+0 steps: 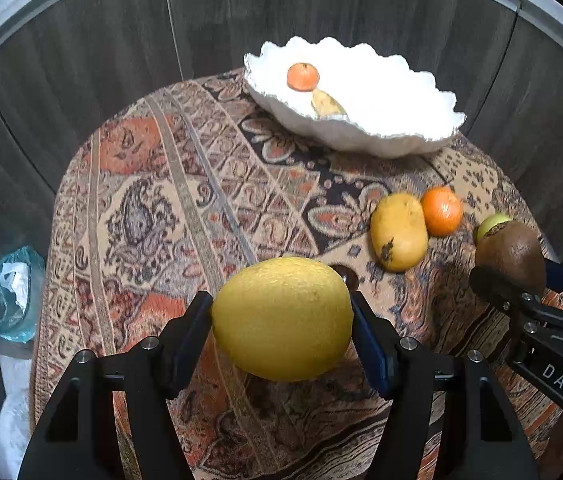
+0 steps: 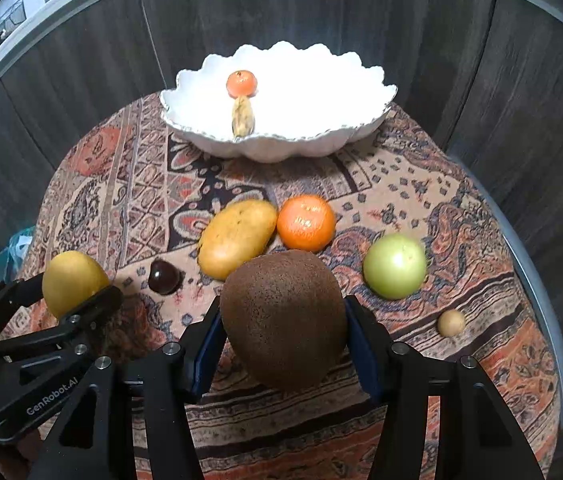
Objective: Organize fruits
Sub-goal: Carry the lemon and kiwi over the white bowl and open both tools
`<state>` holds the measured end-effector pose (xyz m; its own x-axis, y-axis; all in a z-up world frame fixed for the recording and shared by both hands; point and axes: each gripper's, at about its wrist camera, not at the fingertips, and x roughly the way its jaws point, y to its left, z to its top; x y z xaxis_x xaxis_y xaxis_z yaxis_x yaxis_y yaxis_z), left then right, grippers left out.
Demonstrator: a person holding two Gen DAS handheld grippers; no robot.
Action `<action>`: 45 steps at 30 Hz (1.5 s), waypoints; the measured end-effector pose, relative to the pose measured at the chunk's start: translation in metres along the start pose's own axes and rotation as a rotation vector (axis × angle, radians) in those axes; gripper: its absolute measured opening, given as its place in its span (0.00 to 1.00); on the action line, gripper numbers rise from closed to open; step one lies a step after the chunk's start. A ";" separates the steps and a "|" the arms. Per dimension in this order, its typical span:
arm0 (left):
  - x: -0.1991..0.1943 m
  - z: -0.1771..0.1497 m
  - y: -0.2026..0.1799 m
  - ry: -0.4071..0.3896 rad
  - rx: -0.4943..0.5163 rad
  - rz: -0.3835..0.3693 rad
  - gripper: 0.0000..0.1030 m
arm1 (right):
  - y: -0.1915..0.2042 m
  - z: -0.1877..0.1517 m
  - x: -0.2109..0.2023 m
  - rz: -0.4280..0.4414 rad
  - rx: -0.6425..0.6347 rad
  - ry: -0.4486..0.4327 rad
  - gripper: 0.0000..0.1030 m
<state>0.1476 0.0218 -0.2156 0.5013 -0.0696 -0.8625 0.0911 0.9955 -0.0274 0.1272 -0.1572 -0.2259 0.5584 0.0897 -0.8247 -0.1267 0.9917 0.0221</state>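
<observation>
Left wrist view: left gripper (image 1: 281,320) clamps lemon (image 1: 281,318), right gripper (image 2: 283,320) clamps kiwi (image 2: 283,316), hiding cloth.

- A broad stretch of patterned tablecloth (image 1: 153,208) lies open on the table's left half, running clear from the near edge up to the white scalloped bowl (image 2: 185,92).
- The bowl's right side is bare; a small orange fruit (image 2: 241,83) and a yellowish piece (image 2: 243,117) sit toward its left.
- A mango (image 2: 236,237) and an orange (image 2: 306,222), touching, stand across the middle path to the bowl.
- A dark round fruit (image 2: 164,277) sits just left of the mango, with a gap between.
- A green apple (image 2: 395,266) and a small tan ball (image 2: 450,323) dot the right side, well apart, cloth free between them.
</observation>
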 end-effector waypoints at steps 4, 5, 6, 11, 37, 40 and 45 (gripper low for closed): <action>-0.004 0.016 -0.004 -0.023 -0.001 0.000 0.65 | -0.005 0.012 -0.004 -0.004 0.003 -0.023 0.55; -0.006 0.020 -0.005 -0.030 0.000 -0.001 0.65 | -0.006 0.015 -0.005 -0.005 0.005 -0.028 0.55; -0.007 0.026 -0.006 -0.037 0.001 -0.002 0.65 | -0.008 0.020 -0.007 -0.006 0.007 -0.037 0.55; -0.014 0.054 -0.010 -0.079 0.013 -0.005 0.65 | -0.015 0.046 -0.014 -0.014 0.016 -0.085 0.55; 0.031 0.172 -0.020 -0.157 0.042 0.000 0.65 | -0.044 0.159 0.025 -0.052 0.033 -0.130 0.55; 0.042 0.175 -0.021 -0.143 0.043 0.006 0.65 | -0.045 0.163 0.036 -0.054 0.036 -0.118 0.55; 0.057 0.179 -0.021 -0.126 0.045 0.012 0.65 | -0.047 0.168 0.053 -0.054 0.046 -0.099 0.55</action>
<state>0.3284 -0.0149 -0.1737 0.6062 -0.0682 -0.7924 0.1219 0.9925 0.0079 0.3002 -0.1841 -0.1754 0.6416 0.0424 -0.7658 -0.0575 0.9983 0.0071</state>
